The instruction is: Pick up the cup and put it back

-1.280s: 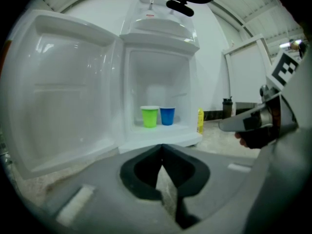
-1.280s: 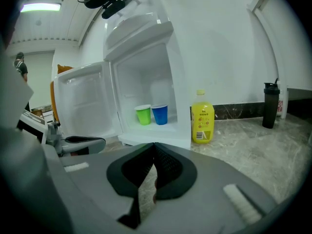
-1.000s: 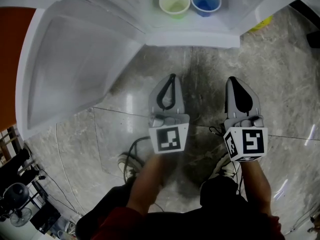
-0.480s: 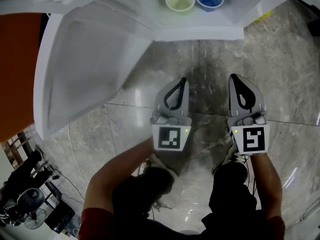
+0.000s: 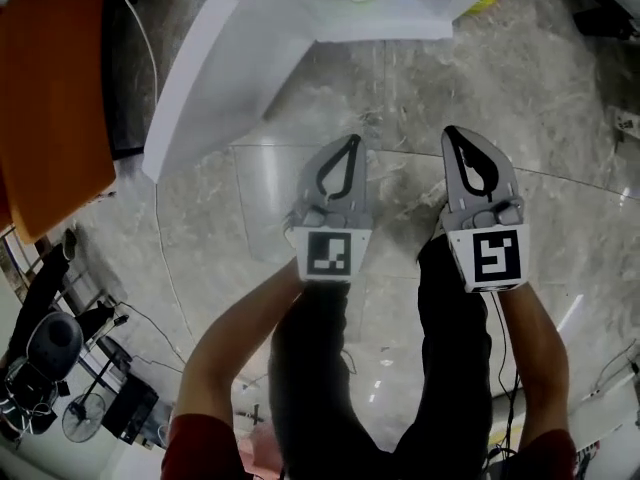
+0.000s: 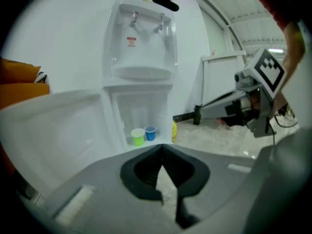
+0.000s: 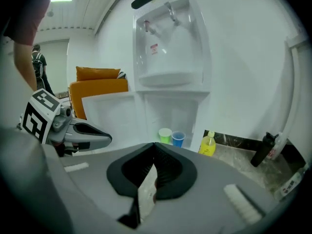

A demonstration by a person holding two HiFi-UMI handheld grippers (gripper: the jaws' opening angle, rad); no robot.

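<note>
Grey marbled floor underfoot, tall white water dispenser ahead; left gripper and right gripper both empty, jaws together, well short of its open lower compartment; green plastic cup and blue plastic cup stand there side by side. Risks: closed jaws would shove a cup over; tight spacing may topple the neighbour.

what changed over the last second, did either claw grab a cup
The person stood up from a crouch, lifting the left claw and right claw; the head view lost the green cup and blue cup off its top edge. Nothing taken or released. Both claws stayed shut and empty; both cups stayed in the open cabinet.
</note>
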